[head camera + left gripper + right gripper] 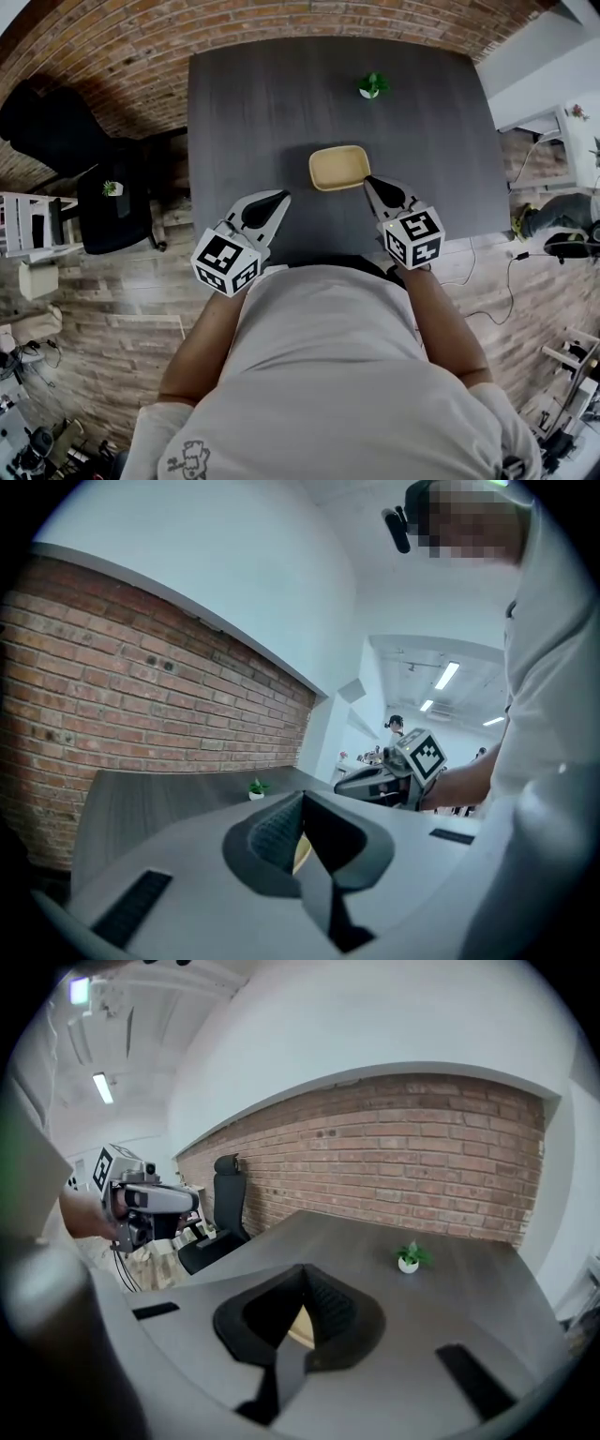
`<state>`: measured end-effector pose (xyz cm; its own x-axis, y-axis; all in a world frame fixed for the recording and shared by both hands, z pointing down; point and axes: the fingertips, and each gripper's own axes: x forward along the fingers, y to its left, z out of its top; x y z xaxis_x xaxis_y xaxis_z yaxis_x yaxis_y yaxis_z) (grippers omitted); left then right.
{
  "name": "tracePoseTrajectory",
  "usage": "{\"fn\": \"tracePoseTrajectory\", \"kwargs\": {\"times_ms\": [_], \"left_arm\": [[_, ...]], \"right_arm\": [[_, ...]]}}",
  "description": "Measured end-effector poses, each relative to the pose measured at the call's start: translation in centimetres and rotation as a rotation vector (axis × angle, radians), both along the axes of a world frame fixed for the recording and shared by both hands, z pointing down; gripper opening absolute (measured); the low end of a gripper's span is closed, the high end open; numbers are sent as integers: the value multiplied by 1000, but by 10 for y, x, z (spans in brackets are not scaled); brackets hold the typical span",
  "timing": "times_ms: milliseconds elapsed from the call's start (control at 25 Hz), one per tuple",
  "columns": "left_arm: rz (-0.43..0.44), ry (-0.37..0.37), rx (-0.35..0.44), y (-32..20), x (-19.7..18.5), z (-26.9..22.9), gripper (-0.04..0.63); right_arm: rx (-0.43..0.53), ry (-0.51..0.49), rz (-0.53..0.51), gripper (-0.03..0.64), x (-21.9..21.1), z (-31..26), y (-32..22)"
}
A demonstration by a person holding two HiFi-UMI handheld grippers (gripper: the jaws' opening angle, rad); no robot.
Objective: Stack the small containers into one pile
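Shirt: I saw a pale grey T-shirt (337, 375) with short sleeves (155, 433); a small dark line-drawn print (187, 459) sat on the left one.
Left gripper (281, 197): light grey shell, black fingers (277, 832) with ribbed pads.
Right gripper (370, 182): I noted the same grey shell and ribbed black fingers.
Marker cubes (226, 262): white faces carrying black square patterns, one on each gripper.

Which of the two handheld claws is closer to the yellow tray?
The right gripper: its closed tip sits right beside the yellow container, at its right edge, while the left gripper points toward it across a clear gap.
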<state>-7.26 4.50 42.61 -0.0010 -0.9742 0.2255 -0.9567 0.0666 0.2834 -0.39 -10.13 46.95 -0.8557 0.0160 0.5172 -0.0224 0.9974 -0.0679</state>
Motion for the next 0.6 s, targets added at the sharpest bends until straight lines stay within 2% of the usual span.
{"fn": "tracePoseTrajectory", "kwargs": {"times_ms": [200,320,600], "left_arm": [[-29,25,14,0,9,-6,11],[-53,7,8,0,17,-8,11],[-133,-15,19,-6,59,-18,11]], "right_arm": [[9,-63,-49,5,9,-21,6],[14,-115,-96,5,17,-35,8],[20,-164,-135,5,71,-51,-6]]}}
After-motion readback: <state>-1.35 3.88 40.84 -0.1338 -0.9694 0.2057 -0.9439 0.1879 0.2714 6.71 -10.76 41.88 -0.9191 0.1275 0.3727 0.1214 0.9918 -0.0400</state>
